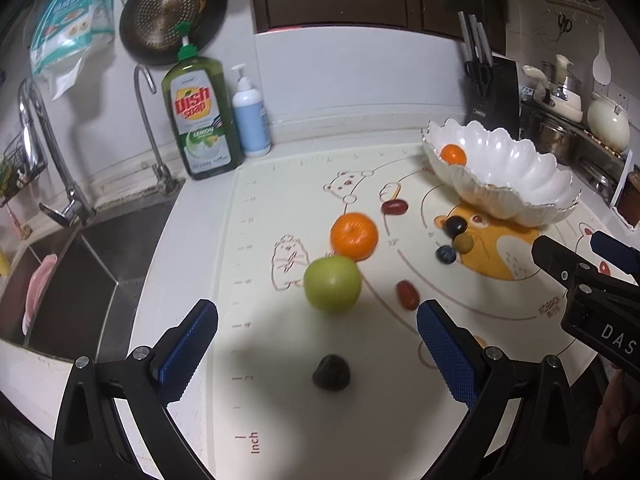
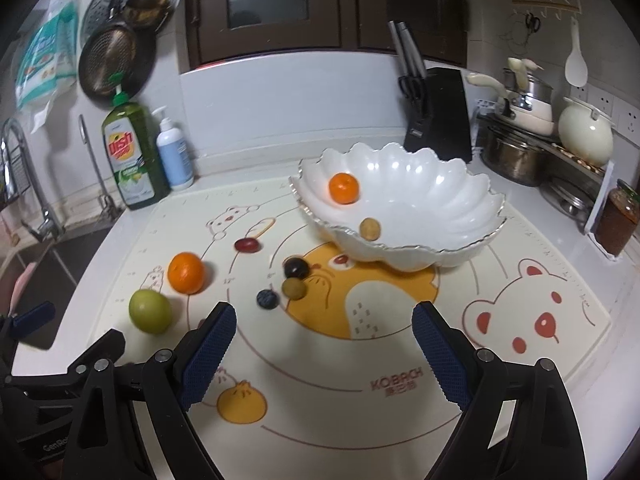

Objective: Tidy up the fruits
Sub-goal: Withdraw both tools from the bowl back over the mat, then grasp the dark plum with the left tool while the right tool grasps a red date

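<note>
Ahead, green apple [image 1: 332,284] beyond spread left fingers [image 1: 188,350], seemingly untouched.

We read "Dish soap" and "LEMON" on the green dish soap bottle [image 1: 202,116]. The baking mat [image 2: 400,420] bore "KOBACH" and, along its ruler edge, "Inch". On the right gripper [image 1: 566,258], seen from the left wrist, we made out "DAS".

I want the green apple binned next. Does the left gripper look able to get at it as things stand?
Probably yes. The left gripper is open and empty, the green apple sits just ahead, and only bare mat lies between, though the orange crowds its far side.
</note>
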